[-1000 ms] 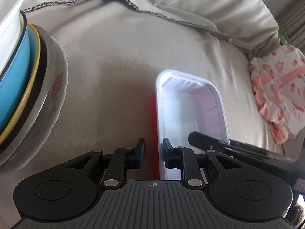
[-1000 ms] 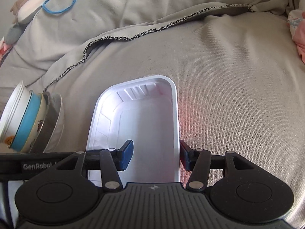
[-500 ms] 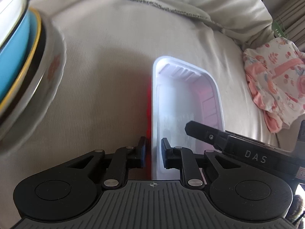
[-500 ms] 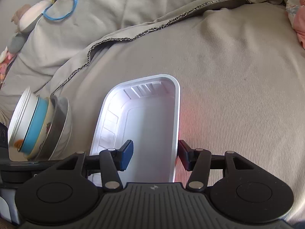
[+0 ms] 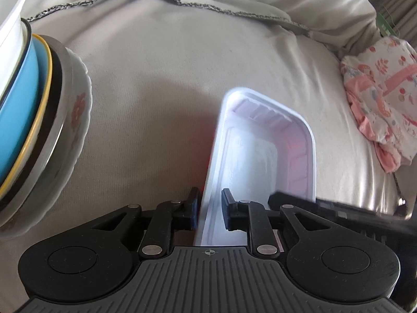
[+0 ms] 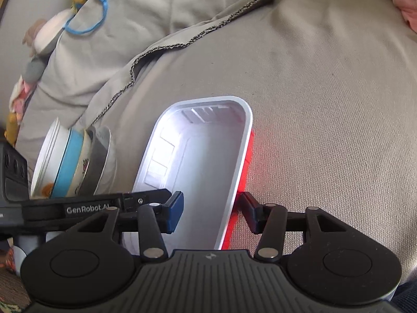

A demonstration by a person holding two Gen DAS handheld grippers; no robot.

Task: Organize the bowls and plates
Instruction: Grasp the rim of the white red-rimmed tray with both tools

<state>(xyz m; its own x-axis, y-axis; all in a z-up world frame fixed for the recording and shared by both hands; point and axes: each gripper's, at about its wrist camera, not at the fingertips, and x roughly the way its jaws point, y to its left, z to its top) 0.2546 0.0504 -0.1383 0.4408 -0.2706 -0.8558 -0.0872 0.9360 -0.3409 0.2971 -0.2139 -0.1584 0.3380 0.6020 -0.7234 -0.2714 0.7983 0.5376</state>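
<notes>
A white rectangular tray [image 5: 260, 156] with a red outside lies on the grey bedding. My left gripper [image 5: 210, 208] straddles its left wall. The jaws are opening, though the pads still touch the wall. My right gripper [image 6: 211, 207] straddles the right wall of the tray [image 6: 203, 151] and its jaws are closing. The outer finger touches the red side while the blue inner pad stands clear of the wall. A stack of bowls and plates [image 5: 39, 104] leans on its side to the left and also shows in the right wrist view [image 6: 73, 161].
Grey bedding [image 5: 182, 65] with a dark stitched hem covers the surface, folded up at the back. A pink flowered cloth [image 5: 378, 91] lies at the right. A soft toy with a blue ring [image 6: 86, 13] rests at the far left.
The right gripper's jaws have narrowed a little around the tray's right wall and the gripper has rolled. The left gripper's pads have come in onto the left wall.
</notes>
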